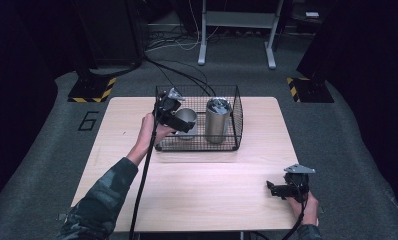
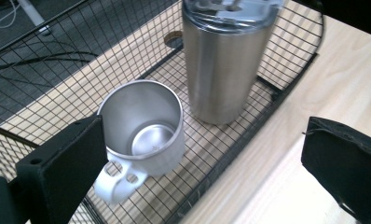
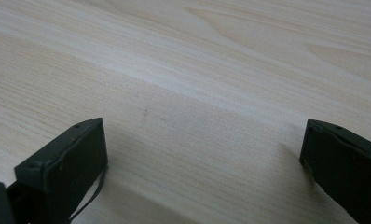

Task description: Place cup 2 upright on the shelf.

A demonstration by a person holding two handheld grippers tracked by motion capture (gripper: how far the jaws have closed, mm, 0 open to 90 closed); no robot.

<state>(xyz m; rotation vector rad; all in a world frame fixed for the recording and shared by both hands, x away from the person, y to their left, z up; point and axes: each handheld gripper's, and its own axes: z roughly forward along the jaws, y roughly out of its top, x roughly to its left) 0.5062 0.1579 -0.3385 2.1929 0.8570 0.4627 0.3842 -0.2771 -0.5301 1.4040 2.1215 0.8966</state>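
1. While the steel mug stands upright in the wire basket, it sits just ahead of the left gripper, nearer that gripper's left jaw, with its pale handle turned back toward the camera. The jaws are spread wide and hold nothing.

2. To do this well, I judge the hand should slide toward its own left so the mug's rim falls midway between the jaws. As they stand, one jaw hangs over the basket and the other out over the bare tabletop, so the basket's near wall lies between them and could foul a straight descent.

3. Gripping across the cup wall, clear of the handle, looks safer than pinching the handle loop, which could let the mug swing.

4. Beyond the mug, ahead and to the right of the gripper, stands the tall steel tumbler with a clear lid; keep the far jaw off it.

5. From the high view, the left gripper hovers at the basket's left end, and the right gripper rests low near the table's near right corner.

6. Riding on that idle tool, the right gripper view adds that its jaws are wide apart and empty over plain wood.
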